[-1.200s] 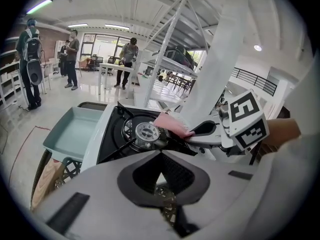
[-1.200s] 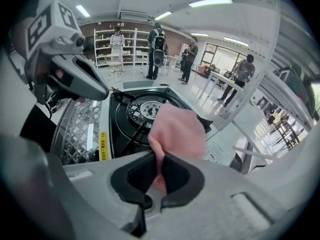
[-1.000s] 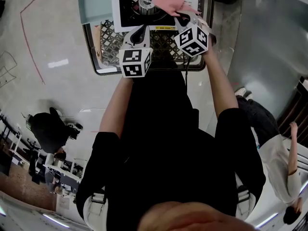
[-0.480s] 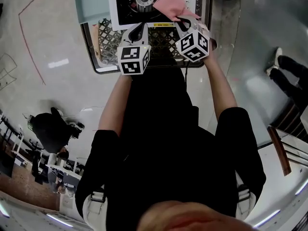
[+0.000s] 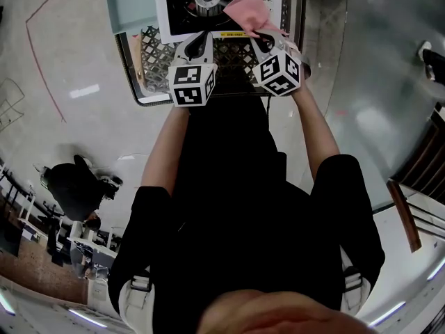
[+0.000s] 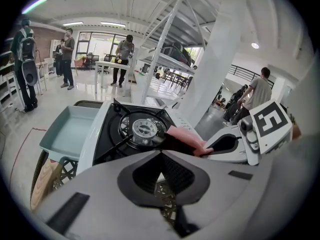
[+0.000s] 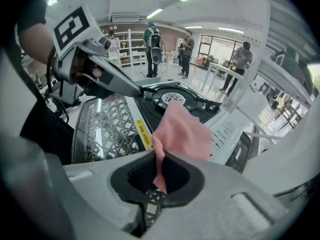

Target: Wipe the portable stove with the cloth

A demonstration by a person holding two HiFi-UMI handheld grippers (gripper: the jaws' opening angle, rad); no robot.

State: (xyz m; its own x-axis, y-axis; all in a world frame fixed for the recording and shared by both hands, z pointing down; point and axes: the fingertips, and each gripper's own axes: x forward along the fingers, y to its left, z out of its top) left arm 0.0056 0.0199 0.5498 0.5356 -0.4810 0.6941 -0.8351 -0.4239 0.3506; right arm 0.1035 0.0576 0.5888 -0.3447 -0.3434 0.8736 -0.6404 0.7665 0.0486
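The portable stove [image 5: 201, 5] is white with a black top and a round burner [image 6: 144, 128], and it stands on a lattice table [image 5: 156, 65]. My right gripper [image 5: 264, 33] is shut on a pink cloth [image 7: 182, 131]. The cloth [image 5: 249, 11] hangs over the stove's front right part, beside the burner. My left gripper [image 5: 201, 40] is shut with nothing in it and hovers at the stove's front edge, left of the cloth [image 6: 185, 136]. The right gripper view shows the stove [image 7: 172, 101] and the left gripper [image 7: 117, 84] above the table.
A light blue tray [image 5: 132, 5] sits directly left of the stove on the table. The stove's control panel [image 7: 225, 131] lies on its right side. Several people stand in the hall beyond the table. A metal rack post [image 6: 162, 49] rises behind the stove.
My right gripper has drawn the cloth a little toward the stove's front edge. The left gripper has barely moved.
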